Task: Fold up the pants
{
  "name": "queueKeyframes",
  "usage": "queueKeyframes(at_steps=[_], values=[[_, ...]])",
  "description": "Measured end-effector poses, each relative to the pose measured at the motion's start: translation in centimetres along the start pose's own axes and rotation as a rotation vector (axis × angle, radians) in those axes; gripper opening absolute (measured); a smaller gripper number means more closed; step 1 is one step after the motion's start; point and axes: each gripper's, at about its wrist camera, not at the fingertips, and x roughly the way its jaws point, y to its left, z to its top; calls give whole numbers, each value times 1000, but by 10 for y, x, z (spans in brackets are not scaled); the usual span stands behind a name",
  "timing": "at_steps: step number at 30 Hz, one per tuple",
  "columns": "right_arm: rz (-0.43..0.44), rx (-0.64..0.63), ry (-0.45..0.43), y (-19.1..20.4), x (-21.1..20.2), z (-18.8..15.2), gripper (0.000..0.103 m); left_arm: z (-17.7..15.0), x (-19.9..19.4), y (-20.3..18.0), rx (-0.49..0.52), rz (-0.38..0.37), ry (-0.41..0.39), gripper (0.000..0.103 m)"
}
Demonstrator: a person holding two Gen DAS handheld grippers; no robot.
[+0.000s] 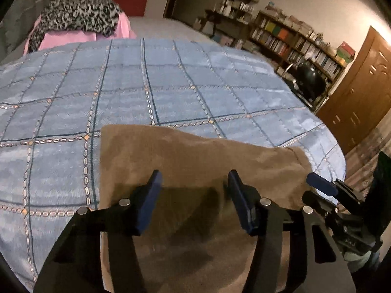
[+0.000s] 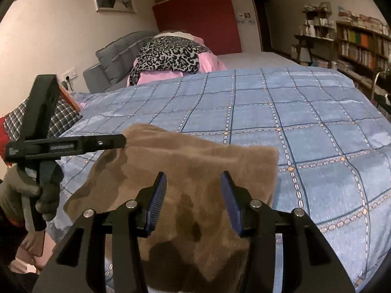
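Note:
Brown fleece pants (image 1: 195,171) lie folded on a blue checked bedspread (image 1: 146,92) near the bed's front edge. My left gripper (image 1: 194,180) is open and empty, its jaws spread just above the pants. My right gripper (image 2: 193,183) is open and empty too, hovering over the pants (image 2: 195,166). In the left wrist view the right gripper (image 1: 322,185) shows at the pants' right edge. In the right wrist view the left gripper (image 2: 117,141) shows at the pants' far left corner, held by a gloved hand (image 2: 36,193).
A pile of leopard-print and pink clothes (image 2: 171,58) sits at the bed's far end by a grey headboard cushion (image 2: 119,53). A checked cloth (image 2: 58,119) lies left of the bed. Bookshelves (image 1: 293,41) and a wooden door (image 1: 359,90) stand to the right.

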Motion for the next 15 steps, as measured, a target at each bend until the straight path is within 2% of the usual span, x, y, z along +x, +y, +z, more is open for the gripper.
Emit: queueKeyframes(at_steps=[7, 15], values=[[-36, 30, 85, -13, 29, -17, 47, 14, 47, 22, -54, 1, 83, 57], [-42, 29, 75, -17, 42, -30, 47, 3, 68, 29, -76, -12, 58, 60]])
